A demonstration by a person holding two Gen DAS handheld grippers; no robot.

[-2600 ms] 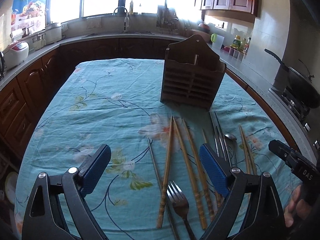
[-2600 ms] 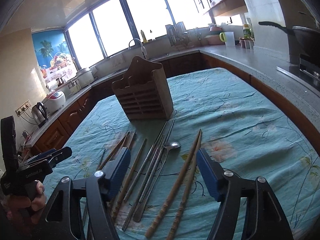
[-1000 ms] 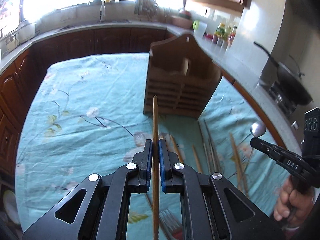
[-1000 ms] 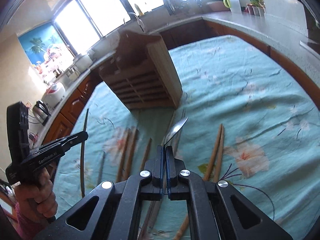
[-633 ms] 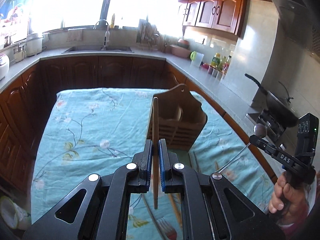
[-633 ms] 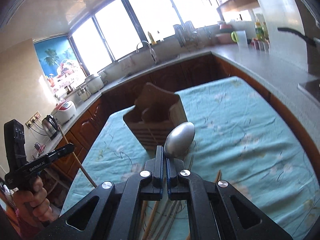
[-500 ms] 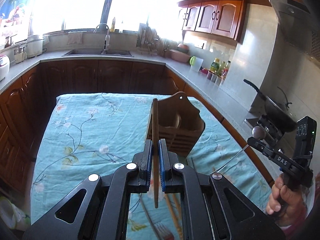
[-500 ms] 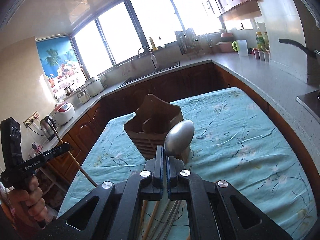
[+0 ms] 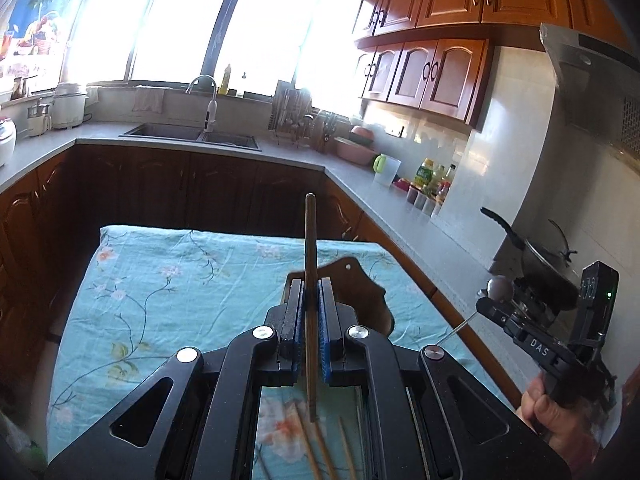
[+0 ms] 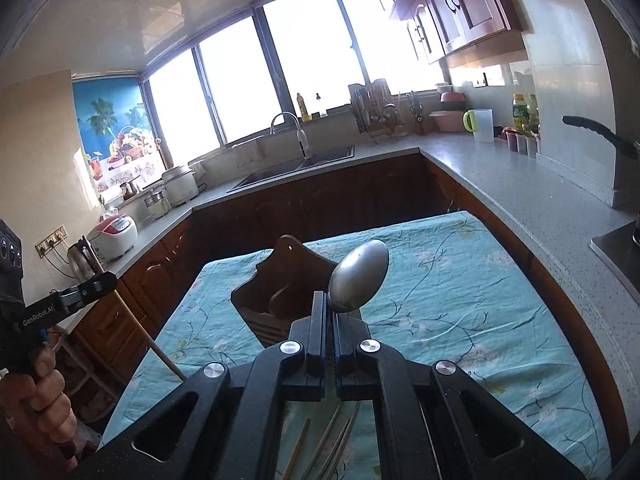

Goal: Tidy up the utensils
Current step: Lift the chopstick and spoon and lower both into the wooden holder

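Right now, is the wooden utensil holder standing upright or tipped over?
Upright: the wooden utensil holder stands on the tablecloth, its open compartments facing up.

It was a home kitchen. Grey counters (image 10: 500,184) ran round the walls over dark wooden cupboards (image 9: 160,192), with a sink (image 9: 192,134) and curved tap (image 9: 208,100) under wide bright windows (image 10: 312,64). Reddish wall cabinets (image 9: 432,68) hung above bottles of oil and condiments (image 9: 434,178). A rice cooker (image 10: 114,236), a kettle (image 10: 82,260), a dish rack (image 10: 372,108) and a dark wok (image 9: 548,264) beneath a range hood (image 9: 592,96) stood about, around a bench under a floral teal cloth (image 9: 180,280).
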